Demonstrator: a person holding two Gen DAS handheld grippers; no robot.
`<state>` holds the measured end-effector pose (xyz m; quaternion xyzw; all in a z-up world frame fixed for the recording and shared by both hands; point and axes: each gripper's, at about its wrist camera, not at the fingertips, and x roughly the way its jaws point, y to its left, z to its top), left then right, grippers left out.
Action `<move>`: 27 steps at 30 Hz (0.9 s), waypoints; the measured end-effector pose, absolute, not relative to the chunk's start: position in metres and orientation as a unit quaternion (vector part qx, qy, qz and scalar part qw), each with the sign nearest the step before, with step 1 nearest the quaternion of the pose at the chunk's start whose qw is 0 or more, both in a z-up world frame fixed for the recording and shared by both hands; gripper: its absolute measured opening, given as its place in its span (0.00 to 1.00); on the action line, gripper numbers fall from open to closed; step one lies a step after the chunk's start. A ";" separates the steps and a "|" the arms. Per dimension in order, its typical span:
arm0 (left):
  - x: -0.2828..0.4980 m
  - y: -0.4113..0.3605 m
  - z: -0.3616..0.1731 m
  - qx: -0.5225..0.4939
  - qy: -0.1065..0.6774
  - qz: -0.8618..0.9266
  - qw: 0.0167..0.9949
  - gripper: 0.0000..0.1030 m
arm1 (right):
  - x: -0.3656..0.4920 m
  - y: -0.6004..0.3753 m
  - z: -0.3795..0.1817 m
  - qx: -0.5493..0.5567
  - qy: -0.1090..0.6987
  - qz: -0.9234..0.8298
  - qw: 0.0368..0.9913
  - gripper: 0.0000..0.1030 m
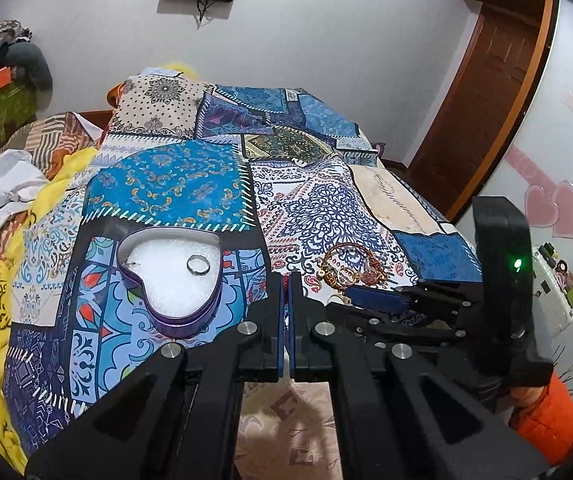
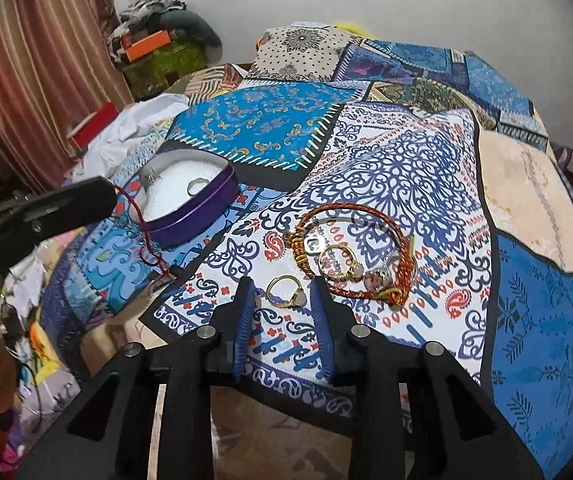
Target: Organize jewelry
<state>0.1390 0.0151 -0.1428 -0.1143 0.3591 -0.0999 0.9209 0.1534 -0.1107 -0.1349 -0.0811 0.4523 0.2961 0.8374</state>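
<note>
A purple heart-shaped tin point(image 1: 206, 312) with white foam lining sits on the patchwork cloth and holds a silver ring point(image 1: 198, 265). My left gripper point(image 1: 286, 278) is just right of the tin, shut on a red cord point(image 2: 144, 232) that hangs from its tip down to the cloth. My right gripper point(image 2: 282, 292) points down at the cloth, its jaws standing on either side of a gold ring point(image 2: 301, 300) with a pale stone; the pads do not press on it. Just beyond lies a heap of bracelets and rings point(image 2: 350, 256), among them a braided orange bangle.
The patchwork cloth point(image 2: 406, 168) covers a raised surface whose front edge drops off just below both grippers. Crumpled white and yellow fabric point(image 1: 6, 200) lies to the left, and a curtain point(image 2: 26, 80) hangs beyond it. An orange sleeve point(image 1: 554, 416) shows at the right.
</note>
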 end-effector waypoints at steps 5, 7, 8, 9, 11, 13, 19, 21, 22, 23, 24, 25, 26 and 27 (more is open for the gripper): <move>0.136 0.012 -0.140 -0.112 0.359 -0.101 0.921 0.00 | 0.151 -0.110 -0.134 -0.093 0.445 0.296 0.840 0.08; 0.135 0.011 -0.138 -0.109 0.357 -0.101 0.922 0.00 | 0.152 -0.112 -0.133 -0.085 0.447 0.296 0.840 0.07; 0.134 0.011 -0.136 -0.108 0.356 -0.100 0.923 0.00 | 0.152 -0.114 -0.132 -0.078 0.449 0.296 0.840 0.07; 0.133 0.012 -0.135 -0.108 0.355 -0.099 0.923 0.00 | 0.152 -0.115 -0.132 -0.074 0.449 0.296 0.840 0.07; 0.131 0.013 -0.131 -0.107 0.351 -0.097 0.925 0.00 | 0.152 -0.117 -0.129 -0.068 0.449 0.294 0.841 0.07; 0.129 0.015 -0.128 -0.105 0.347 -0.093 0.927 0.00 | 0.150 -0.119 -0.126 -0.060 0.446 0.293 0.844 0.07; 0.123 0.022 -0.119 -0.102 0.335 -0.083 0.933 0.00 | 0.142 -0.123 -0.102 -0.047 0.422 0.292 0.857 0.07; 0.121 0.026 -0.115 -0.102 0.329 -0.079 0.935 0.00 | 0.140 -0.122 -0.093 -0.046 0.412 0.294 0.861 0.07; 0.120 0.028 -0.114 -0.101 0.326 -0.077 0.937 0.00 | 0.140 -0.121 -0.088 -0.046 0.406 0.294 0.864 0.07; 0.119 0.031 -0.111 -0.100 0.323 -0.074 0.938 0.00 | 0.139 -0.119 -0.084 -0.045 0.402 0.295 0.865 0.07; 0.119 0.032 -0.109 -0.099 0.320 -0.072 0.940 0.00 | 0.139 -0.118 -0.080 -0.044 0.398 0.296 0.867 0.07; 0.118 0.035 -0.106 -0.098 0.315 -0.070 0.941 0.00 | 0.138 -0.116 -0.076 -0.043 0.393 0.297 0.869 0.07; 0.118 0.037 -0.104 -0.097 0.312 -0.068 0.943 0.00 | 0.138 -0.114 -0.073 -0.042 0.389 0.299 0.870 0.07; 0.117 0.039 -0.102 -0.096 0.308 -0.065 0.944 0.00 | 0.137 -0.112 -0.070 -0.041 0.385 0.300 0.872 0.07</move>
